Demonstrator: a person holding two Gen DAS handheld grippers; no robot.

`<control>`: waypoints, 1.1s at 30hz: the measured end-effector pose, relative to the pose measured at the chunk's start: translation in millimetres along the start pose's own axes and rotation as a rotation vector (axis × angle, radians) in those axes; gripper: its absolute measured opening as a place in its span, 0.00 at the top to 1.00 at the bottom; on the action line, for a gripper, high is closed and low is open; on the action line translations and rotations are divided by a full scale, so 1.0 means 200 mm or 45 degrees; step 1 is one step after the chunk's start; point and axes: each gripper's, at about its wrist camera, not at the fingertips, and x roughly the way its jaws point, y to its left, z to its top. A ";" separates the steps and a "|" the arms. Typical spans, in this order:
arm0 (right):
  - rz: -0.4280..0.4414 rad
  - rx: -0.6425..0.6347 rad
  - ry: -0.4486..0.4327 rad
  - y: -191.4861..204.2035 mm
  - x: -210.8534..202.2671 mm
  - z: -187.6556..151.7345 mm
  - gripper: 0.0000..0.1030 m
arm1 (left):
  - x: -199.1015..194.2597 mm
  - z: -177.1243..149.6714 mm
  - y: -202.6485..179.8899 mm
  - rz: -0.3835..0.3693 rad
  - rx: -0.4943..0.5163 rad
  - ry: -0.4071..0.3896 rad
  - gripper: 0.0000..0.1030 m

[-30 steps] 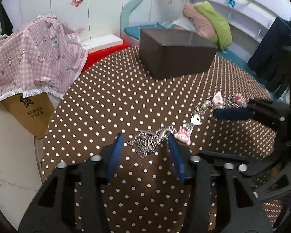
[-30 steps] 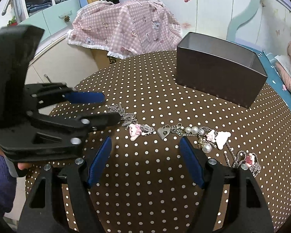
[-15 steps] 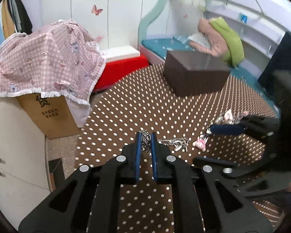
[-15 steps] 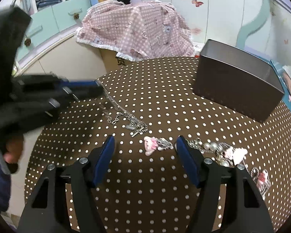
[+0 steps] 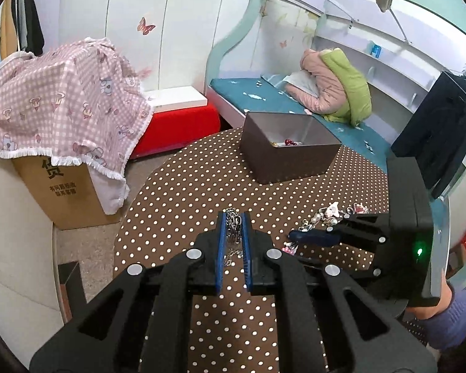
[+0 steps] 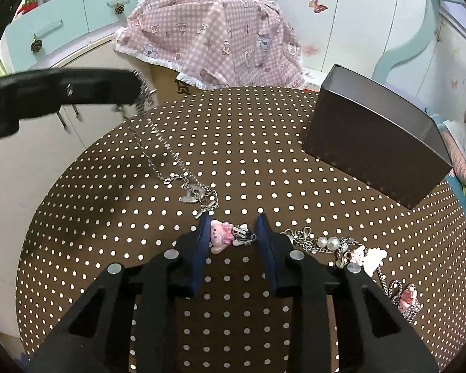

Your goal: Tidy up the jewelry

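My left gripper (image 5: 233,217) is shut on a silver chain necklace (image 5: 233,231) and holds it lifted above the dotted table; in the right wrist view the chain (image 6: 167,168) trails from the left gripper (image 6: 133,87) down to its pendant on the table. My right gripper (image 6: 233,220) is partly closed around a pink kitty charm (image 6: 220,237) lying on the table; the fingers stand beside it, not clearly touching. The brown box (image 5: 289,152) stands open at the far side with a few pieces inside.
More charm jewelry with pearls (image 6: 351,248) lies right of my right gripper. The round table's edge (image 5: 124,227) is close on the left, with a cardboard box under a pink cloth (image 5: 59,102) beyond. A bed (image 5: 295,99) is behind the box.
My left gripper closed on the silver chain and lifted it up and back. My right gripper moved forward to the pink charm and narrowed its jaws around it.
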 end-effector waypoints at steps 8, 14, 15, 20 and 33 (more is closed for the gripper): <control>0.014 0.047 -0.031 -0.06 -0.09 -0.02 0.72 | -0.04 0.08 -0.07 -0.068 0.013 -0.032 0.91; 0.015 0.122 -0.134 -0.18 -0.27 0.03 0.72 | -0.11 0.27 -0.21 -0.130 0.088 -0.110 0.91; 0.011 0.143 -0.160 -0.22 -0.31 0.05 0.72 | -0.13 0.32 -0.24 -0.141 0.106 -0.132 0.91; -0.006 0.208 -0.246 -0.38 -0.45 0.14 0.72 | -0.20 0.54 -0.36 -0.170 0.173 -0.220 0.91; -0.023 0.336 -0.315 -0.73 -0.47 0.32 0.72 | 0.14 0.91 -0.46 -0.211 0.165 -0.165 0.91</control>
